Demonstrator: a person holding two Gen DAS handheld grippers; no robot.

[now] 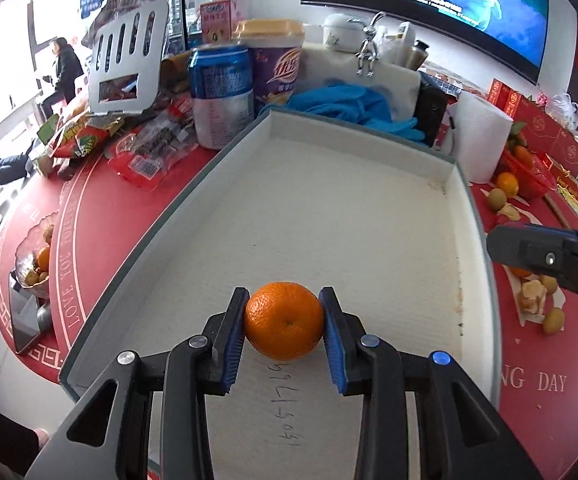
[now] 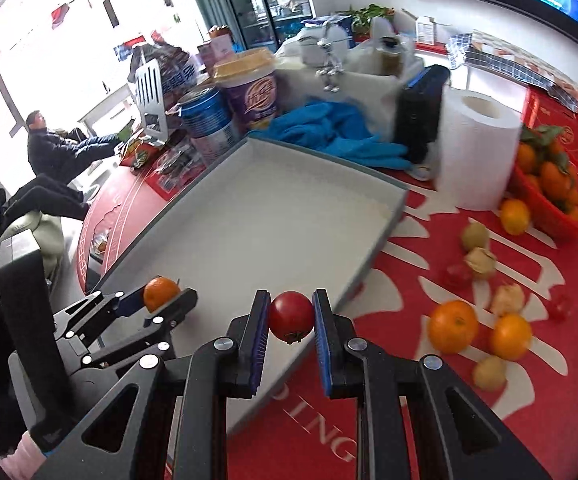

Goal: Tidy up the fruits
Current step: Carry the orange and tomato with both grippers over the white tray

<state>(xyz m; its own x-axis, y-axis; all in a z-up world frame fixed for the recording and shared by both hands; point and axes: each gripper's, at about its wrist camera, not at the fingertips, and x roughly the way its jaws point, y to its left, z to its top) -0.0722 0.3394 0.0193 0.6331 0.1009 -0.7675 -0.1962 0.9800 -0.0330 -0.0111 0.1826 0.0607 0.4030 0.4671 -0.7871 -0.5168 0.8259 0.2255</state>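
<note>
Left wrist: left tongs [image 1: 285, 320] clamp orange [image 1: 284, 321] over tray [image 1: 161, 248]; right tongs [image 2: 291, 316] clamp tomato [image 2: 291, 315]

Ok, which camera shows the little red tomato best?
The right wrist view. The tomato sits big and sharp there, pinched between the right gripper pads over the edge of the white tray. The left wrist view shows only the tip of that gripper at its right edge; the tomato cannot be seen there.
</note>
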